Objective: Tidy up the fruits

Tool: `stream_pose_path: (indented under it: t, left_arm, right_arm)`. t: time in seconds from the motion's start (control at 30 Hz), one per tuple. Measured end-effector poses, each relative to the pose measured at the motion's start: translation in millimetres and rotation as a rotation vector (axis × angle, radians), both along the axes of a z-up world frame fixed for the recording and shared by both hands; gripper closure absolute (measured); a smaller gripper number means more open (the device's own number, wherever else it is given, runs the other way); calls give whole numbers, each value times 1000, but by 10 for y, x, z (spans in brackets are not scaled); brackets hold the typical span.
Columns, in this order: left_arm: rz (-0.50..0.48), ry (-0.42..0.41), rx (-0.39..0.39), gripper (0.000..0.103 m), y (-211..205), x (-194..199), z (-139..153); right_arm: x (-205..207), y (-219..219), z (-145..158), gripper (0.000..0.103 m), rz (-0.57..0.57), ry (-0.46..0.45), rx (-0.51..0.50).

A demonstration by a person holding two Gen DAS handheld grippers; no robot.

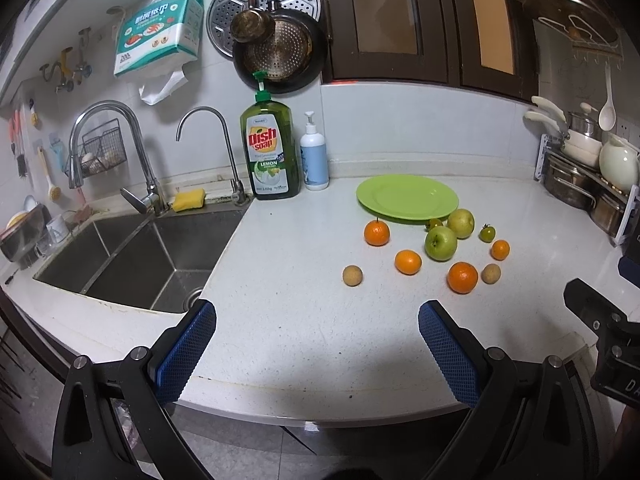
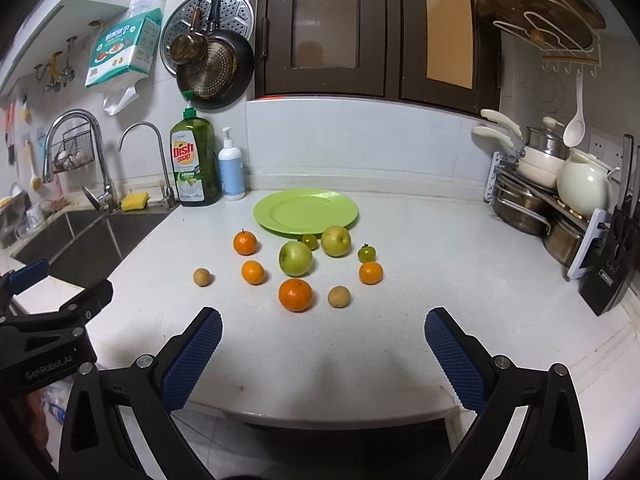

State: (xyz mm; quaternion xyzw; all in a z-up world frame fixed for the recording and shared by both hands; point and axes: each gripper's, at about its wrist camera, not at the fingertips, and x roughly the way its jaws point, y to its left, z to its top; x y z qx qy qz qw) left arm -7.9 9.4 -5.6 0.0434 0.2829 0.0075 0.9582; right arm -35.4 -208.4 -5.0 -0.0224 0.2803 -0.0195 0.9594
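A green plate (image 2: 276, 209) (image 1: 384, 196) lies bare on the white counter. In front of it lie several loose fruits: a green apple (image 2: 295, 258) (image 1: 440, 243), a yellow-green apple (image 2: 336, 241) (image 1: 460, 223), several oranges such as the nearest one (image 2: 295, 295) (image 1: 463, 277), two small green tomatoes (image 2: 366, 253) (image 2: 309, 241) and two brown longans (image 2: 339, 296) (image 2: 202, 277). My right gripper (image 2: 322, 354) hovers open over the counter's front edge, short of the fruit. My left gripper (image 1: 318, 346) is open too, left of the fruit, holding nothing.
A double steel sink (image 1: 128, 264) with taps sits at the left. Dish soap (image 1: 270, 152) and a pump bottle (image 1: 314, 160) stand by the wall. A rack of pots, a white jug (image 2: 586, 184) and a knife block (image 2: 616, 264) crowd the right side.
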Motion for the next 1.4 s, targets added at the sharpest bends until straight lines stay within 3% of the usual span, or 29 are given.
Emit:
stream_pose_path:
  t: [0.33, 0.73, 0.97, 1.4]
  left_arm:
    - [-81, 34, 48, 15, 70, 517, -199]
    - [-282, 180, 52, 34, 56, 1360, -658]
    - [-314, 234, 46, 45, -31, 1632, -835]
    - [-314, 306, 35, 65, -153, 1867, -996]
  right_arm:
    - [459, 196, -217, 2, 29, 64, 31]
    - [1169, 379, -656, 23, -73, 221, 80]
    - [1381, 344, -854, 32, -113, 300, 105]
    - [1663, 206, -1020, 44, -98, 359, 140]
